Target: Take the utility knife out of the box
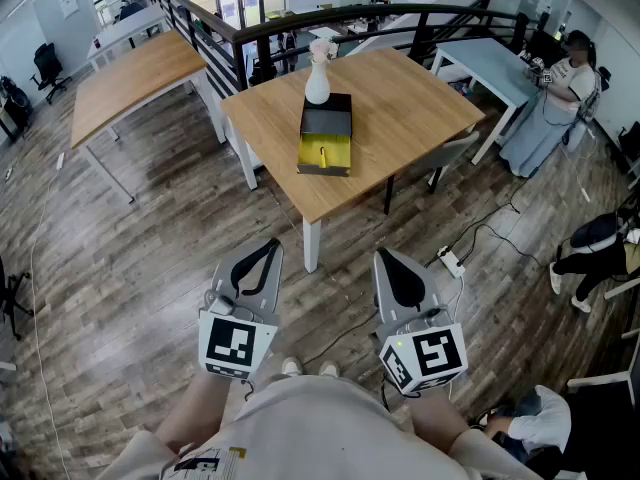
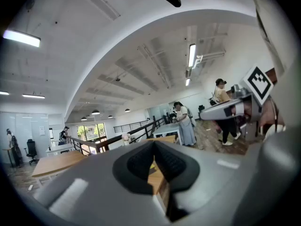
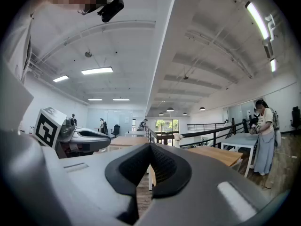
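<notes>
The utility knife [image 1: 323,156], in the open yellow end of the box [image 1: 327,118] toward the bench's [image 1: 400,98] near corner, looks light, stiff and smooth, best pinched across its handle; the left gripper [image 1: 268,248] and right gripper [image 1: 390,258], well apart from it, have their fingers closed on nothing.

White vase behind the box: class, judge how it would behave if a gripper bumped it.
The white vase stands tall with a narrow neck, so it would probably tip easily. Its rounded body would likely roll afterwards. It looks like ceramic, so possibly fragile.
</notes>
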`<state>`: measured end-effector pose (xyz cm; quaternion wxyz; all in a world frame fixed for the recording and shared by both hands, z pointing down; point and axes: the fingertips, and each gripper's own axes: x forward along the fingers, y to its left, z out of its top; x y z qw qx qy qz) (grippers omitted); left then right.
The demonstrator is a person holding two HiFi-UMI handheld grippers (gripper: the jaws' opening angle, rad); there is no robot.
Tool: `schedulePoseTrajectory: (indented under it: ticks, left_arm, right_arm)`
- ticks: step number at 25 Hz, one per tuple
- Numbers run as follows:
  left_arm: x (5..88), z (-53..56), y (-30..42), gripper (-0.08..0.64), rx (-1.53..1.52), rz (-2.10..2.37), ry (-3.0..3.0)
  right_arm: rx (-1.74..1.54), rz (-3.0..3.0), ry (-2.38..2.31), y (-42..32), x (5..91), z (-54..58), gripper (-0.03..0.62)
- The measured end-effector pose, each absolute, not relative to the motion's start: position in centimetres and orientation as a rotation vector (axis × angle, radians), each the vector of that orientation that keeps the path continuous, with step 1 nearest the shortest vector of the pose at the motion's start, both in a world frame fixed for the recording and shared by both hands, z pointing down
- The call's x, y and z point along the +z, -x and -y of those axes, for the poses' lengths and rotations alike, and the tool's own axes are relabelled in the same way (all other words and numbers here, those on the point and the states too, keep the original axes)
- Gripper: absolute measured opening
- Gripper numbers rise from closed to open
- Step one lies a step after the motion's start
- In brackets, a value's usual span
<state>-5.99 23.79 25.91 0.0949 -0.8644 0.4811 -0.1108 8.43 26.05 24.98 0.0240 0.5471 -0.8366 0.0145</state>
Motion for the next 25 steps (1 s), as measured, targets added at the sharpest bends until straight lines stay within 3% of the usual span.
schedulePoseTrajectory:
  ticks: [25]
  left_arm:
    - [28.3,-25.1,3.0,0.002,-0.388,-1.413,2.601]
  right_arm:
    - [0.086,2.621,-1.638,-10.1,26.2,-27.3,0.000]
